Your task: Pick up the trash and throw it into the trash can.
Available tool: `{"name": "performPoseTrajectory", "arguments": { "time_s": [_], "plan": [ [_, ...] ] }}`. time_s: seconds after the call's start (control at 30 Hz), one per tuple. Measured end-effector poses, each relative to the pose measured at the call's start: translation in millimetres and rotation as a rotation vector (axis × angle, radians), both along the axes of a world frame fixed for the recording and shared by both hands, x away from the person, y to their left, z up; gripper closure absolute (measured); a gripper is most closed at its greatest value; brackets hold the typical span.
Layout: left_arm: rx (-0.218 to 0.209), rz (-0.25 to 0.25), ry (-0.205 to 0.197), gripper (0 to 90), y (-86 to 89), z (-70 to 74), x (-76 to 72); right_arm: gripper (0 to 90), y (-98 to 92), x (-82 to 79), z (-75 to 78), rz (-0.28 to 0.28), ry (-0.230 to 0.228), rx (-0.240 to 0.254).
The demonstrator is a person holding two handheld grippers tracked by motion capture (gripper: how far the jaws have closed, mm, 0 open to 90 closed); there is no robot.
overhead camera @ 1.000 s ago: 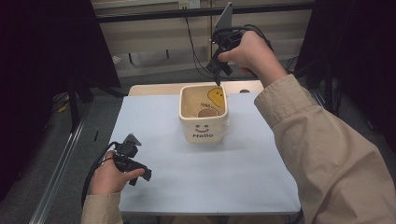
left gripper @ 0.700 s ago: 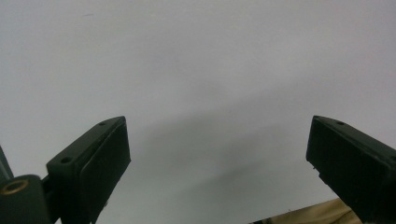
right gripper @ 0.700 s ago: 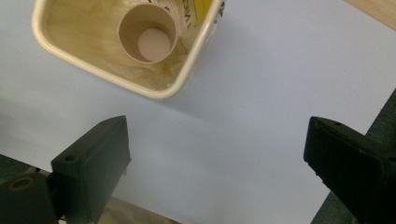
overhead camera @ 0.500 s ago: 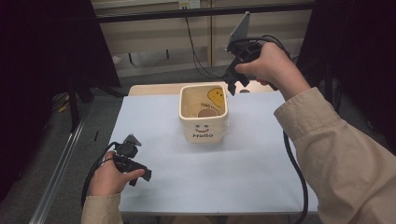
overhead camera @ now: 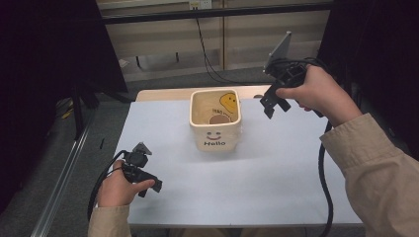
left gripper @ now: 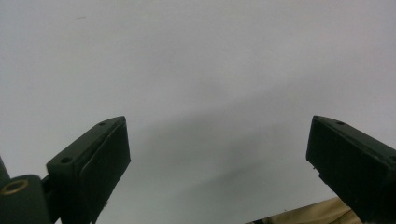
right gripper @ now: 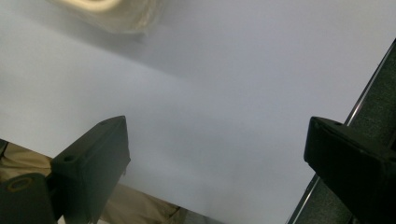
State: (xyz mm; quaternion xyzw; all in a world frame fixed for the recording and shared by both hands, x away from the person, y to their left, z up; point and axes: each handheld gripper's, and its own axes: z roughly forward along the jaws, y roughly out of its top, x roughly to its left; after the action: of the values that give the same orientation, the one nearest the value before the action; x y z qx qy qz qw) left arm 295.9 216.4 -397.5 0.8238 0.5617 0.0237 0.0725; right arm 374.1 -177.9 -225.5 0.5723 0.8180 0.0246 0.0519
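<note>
container: cream square pot [overhead camera: 216, 132] with "Hello" and a smiley on its front, upright, centre of the high view, toward the far edge of the table; a blurred corner of it [right gripper: 112, 14] sits at upper left of the right gripper view
inside container: round brown piece [overhead camera: 217, 119] on the bottom, yellow smiley print [overhead camera: 229, 101] on the inner wall
right gripper: [overhead camera: 274, 104] upper right of the high view, held in the air beside the pot's right rim, apart from it, tips pointing down-left; jaws released, wide apart, nothing between them [right gripper: 217, 161]
left gripper: [overhead camera: 148, 181] lower left of the high view, low over the table, well apart from the pot; jaws released, wide, nothing gripped [left gripper: 218, 163]
table: white sheet [overhead camera: 276, 168] over the top, wooden edge at the far side
sleeve: beige sleeve [overhead camera: 380, 173] at lower right of the high view
</note>
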Motion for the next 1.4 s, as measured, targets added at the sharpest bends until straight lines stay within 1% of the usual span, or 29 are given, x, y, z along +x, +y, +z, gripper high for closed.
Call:
{"name": "performPoseTrajectory", "arguments": {
  "time_s": [0.27, 0.4, 0.47, 0.57, 0.6, 0.7, 0.77, 0.8, 0.83, 0.87, 0.9, 0.97, 1.0, 1.07, 1.1, 1.13, 1.17, 1.33, 1.4],
  "plan": [
    [0.002, 0.005, -0.004, 6.0, -0.2, -0.3, -0.2, 6.8, -17.7, -19.6, -17.1, -0.002, -0.004, -0.009],
    [0.001, 0.002, -0.001, 6.0, -0.5, -0.2, -0.5, 6.7, -26.7, -27.0, -26.6, -0.005, 0.007, -0.013],
    [0.001, 0.003, -0.006, 6.1, -0.7, -0.1, -0.7, 6.8, -31.2, -30.3, -31.9, -0.01, 0.016, -0.024],
    [0.011, -0.006, -0.004, 6.0, -0.3, 0.5, -0.3, 6.7, -37.8, -35.1, -39.0, -0.012, 0.017, -0.019],
    [0.002, 0.002, -0.003, 6.0, -1.1, 0.1, -0.7, 6.7, -40.0, -36.6, -41.3, -0.014, 0.015, -0.015],
    [0.004, 0.001, -0.005, 6.0, -1.0, 0.2, -0.6, 6.7, -44.9, -40.8, -48.1, -0.024, 0.016, -0.016],
    [0.009, -0.005, -0.007, 6.0, -0.2, 0.7, -0.6, 6.7, -47.8, -43.7, -52.7, -0.024, 0.015, -0.007],
    [0.009, -0.003, -0.009, 6.1, -0.2, 0.6, -0.7, 6.8, -49.4, -45.8, -55.8, -0.022, 0.015, -0.01],
    [0.004, 0.0, -0.006, 6.0, -0.2, 0.8, -1.0, 6.8, -50.3, -47.2, -57.4, -0.025, 0.017, -0.011],
    [0.007, -0.003, -0.008, 6.0, 0.1, 0.8, -0.9, 6.8, -52.2, -49.1, -60.2, -0.021, 0.014, -0.013],
    [0.0, 0.002, -0.004, 6.1, -0.4, 0.8, -1.4, 6.8, -53.5, -50.9, -62.5, -0.026, 0.016, -0.011],
    [0.009, -0.005, -0.007, 6.1, 0.3, 1.0, -0.9, 6.7, -55.6, -54.1, -66.1, -0.025, 0.017, -0.013],
    [-0.006, 0.007, -0.002, 6.0, -0.8, 0.7, -1.7, 6.7, -56.9, -55.7, -68.6, -0.025, 0.02, -0.011],
    [0.004, 0.0, -0.007, 6.1, -0.3, 0.8, -1.3, 6.6, -59.3, -58.5, -73.6, -0.024, 0.027, -0.006],
    [0.0, 0.003, -0.006, 6.1, -0.4, 0.8, -1.5, 6.6, -60.3, -59.8, -76.2, -0.031, 0.027, -0.004],
    [0.004, -0.005, -0.003, 6.0, 0.0, 1.2, -1.3, 6.6, -61.7, -61.1, -78.9, -0.032, 0.023, -0.003],
    [0.004, -0.003, -0.004, 6.0, -0.2, 1.1, -1.4, 6.6, -62.9, -62.4, -81.9, -0.036, 0.027, -0.008],
    [0.006, -0.006, -0.005, 6.1, -0.1, 1.0, -1.3, 6.5, -69.5, -69.7, -98.5, -0.042, 0.037, 0.004],
    [0.004, -0.002, -0.003, 6.0, -0.2, 1.2, -1.5, 6.5, -71.4, -72.8, -105.7, -0.05, 0.035, -0.004]
  ]
}}
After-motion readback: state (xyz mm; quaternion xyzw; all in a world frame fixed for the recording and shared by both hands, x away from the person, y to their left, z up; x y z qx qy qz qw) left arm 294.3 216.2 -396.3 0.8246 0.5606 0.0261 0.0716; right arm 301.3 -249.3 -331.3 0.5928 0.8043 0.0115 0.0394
